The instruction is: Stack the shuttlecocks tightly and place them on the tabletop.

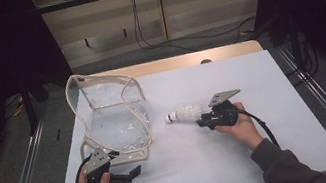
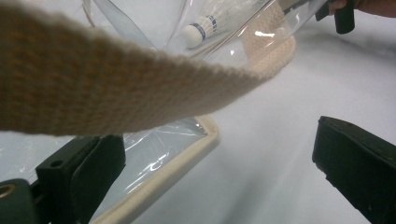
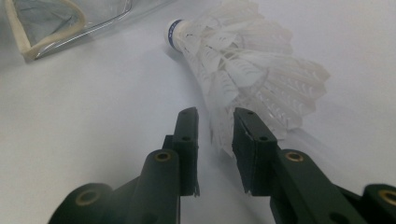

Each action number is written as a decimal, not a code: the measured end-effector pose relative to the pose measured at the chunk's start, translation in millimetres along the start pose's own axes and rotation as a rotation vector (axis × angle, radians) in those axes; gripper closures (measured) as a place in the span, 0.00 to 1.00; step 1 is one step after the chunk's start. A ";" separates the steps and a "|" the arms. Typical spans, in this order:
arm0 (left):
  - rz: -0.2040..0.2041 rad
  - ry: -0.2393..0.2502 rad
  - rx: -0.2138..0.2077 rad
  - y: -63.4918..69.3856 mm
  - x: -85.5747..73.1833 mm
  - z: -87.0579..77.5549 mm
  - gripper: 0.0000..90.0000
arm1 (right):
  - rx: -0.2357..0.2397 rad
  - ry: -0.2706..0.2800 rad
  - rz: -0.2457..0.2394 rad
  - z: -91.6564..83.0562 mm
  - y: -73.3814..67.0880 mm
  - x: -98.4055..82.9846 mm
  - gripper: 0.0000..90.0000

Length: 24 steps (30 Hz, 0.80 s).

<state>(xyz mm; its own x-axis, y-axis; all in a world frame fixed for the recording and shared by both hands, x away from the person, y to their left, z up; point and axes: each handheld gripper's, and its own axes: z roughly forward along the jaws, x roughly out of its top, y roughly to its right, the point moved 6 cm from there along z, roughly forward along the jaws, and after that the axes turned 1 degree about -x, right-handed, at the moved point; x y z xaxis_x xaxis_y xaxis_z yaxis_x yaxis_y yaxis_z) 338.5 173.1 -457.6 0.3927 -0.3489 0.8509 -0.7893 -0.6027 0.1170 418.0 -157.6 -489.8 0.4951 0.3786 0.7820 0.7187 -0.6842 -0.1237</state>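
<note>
A white feathered shuttlecock [image 1: 183, 114] lies on its side on the white table cover [image 1: 262, 145], its cork tip with a blue band toward the bag. My right gripper [image 1: 202, 118] is at its feathered end. In the right gripper view the jaws [image 3: 215, 135] stand a little apart with the edge of the shuttlecock's [image 3: 243, 60] skirt between them, not squeezed. A clear plastic bag [image 1: 109, 116] with beige trim stands at the left. My left gripper [image 1: 132, 174] rests open by the bag's near edge. In the left gripper view my left gripper [image 2: 215, 172] has wide jaws under a beige strap [image 2: 93, 88].
The bag's flat trimmed base [image 2: 177, 163] lies beside my left jaw. Seen through the bag is the shuttlecock [image 2: 198, 30]. Metal rails [image 1: 27, 166] run along both sides of the table, and cables [image 1: 182, 40] lie on the floor behind it.
</note>
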 end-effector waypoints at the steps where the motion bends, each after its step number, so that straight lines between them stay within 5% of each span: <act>1: -0.001 0.001 0.000 0.0 0.0 0.1 0.03 | -0.002 0.001 0.000 -0.5 0.4 -0.3 0.80; 9: -0.002 0.002 0.000 0.0 0.2 0.2 0.03 | 0.027 0.000 -0.021 -1.2 -3.3 -0.2 0.99; 24: -0.002 0.001 0.001 0.1 0.1 0.3 0.03 | 0.024 0.012 -0.025 2.2 -2.8 0.5 0.96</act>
<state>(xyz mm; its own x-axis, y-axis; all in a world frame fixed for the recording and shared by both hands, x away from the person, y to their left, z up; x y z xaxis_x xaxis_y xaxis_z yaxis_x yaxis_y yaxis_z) 338.7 172.8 -457.6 0.3935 -0.3475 0.8511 -0.7882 -0.6040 0.1178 417.3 -154.1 -490.4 0.4708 0.3875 0.7926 0.7422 -0.6597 -0.1184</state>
